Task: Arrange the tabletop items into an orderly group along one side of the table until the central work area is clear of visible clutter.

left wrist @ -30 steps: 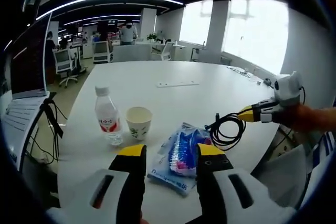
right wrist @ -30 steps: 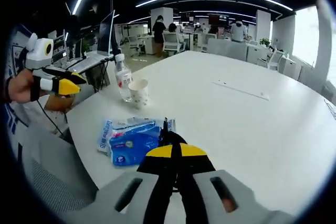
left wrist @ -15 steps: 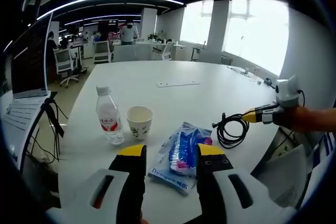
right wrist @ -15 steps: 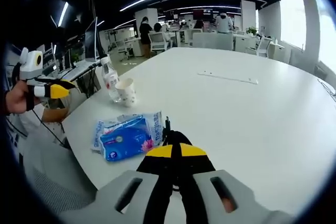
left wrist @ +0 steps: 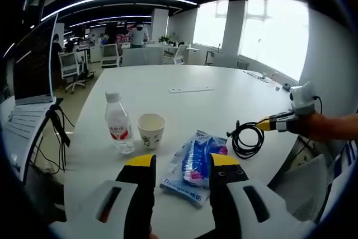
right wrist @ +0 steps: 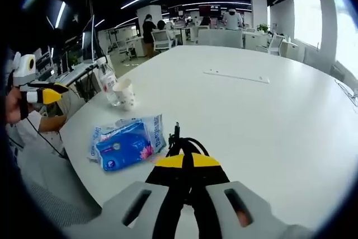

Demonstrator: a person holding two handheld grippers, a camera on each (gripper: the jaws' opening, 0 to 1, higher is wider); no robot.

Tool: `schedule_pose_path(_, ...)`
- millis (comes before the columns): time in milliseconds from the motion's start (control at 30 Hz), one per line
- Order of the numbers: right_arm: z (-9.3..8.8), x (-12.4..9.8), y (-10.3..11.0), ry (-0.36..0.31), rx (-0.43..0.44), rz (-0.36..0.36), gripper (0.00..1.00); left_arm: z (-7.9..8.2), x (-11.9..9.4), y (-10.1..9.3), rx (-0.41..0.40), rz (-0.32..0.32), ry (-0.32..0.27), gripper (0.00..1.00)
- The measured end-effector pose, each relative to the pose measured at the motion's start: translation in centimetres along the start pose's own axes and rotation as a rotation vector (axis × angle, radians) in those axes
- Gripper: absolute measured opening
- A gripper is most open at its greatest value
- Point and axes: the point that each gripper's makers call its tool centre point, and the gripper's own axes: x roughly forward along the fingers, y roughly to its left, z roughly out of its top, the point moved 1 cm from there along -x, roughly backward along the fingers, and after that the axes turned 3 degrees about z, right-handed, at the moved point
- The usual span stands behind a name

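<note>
While the right tool (right wrist: 187, 158) is clamped on the coiled black cable (left wrist: 246, 138), the blue tissue pack (left wrist: 193, 163) lies just beyond the left tool (left wrist: 182, 163), whose jaws stand apart and empty, the pack's long axis angled away toward the paper cup (left wrist: 150, 130) on the desk (left wrist: 224, 102).

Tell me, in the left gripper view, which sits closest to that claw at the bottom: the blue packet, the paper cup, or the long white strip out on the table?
1. The blue packet, just ahead of the left claw, between its jaws.
2. The paper cup, farther back, left of the packet, beside the water bottle.
3. The white strip, far out in the middle of the table.
</note>
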Motion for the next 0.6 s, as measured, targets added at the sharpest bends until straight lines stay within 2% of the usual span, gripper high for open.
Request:
schedule_pose_path(100, -0.6, 0.2, -0.5, 0.02, -0.001, -0.01, 0.0, -0.1, 0.0, 0.1, -0.001, 0.003, 0.002, 0.36)
schedule_pose_path(200, -1.1, 0.3, -0.8, 0.067, -0.065, -0.021, 0.0, -0.1, -0.1, 0.1, 0.0, 0.004, 0.002, 0.36)
schedule_pose_path(300, -1.2, 0.4, -1.1, 0.075, -0.085, -0.028, 0.0, -0.1, 0.0, 0.1, -0.002, 0.006, 0.004, 0.36)
schedule_pose_path(600, -2.7, 1.2, -2.3, 0.118, -0.068, -0.036, 0.0, -0.3, 0.0, 0.3, -0.005, 0.018, 0.01, 0.36)
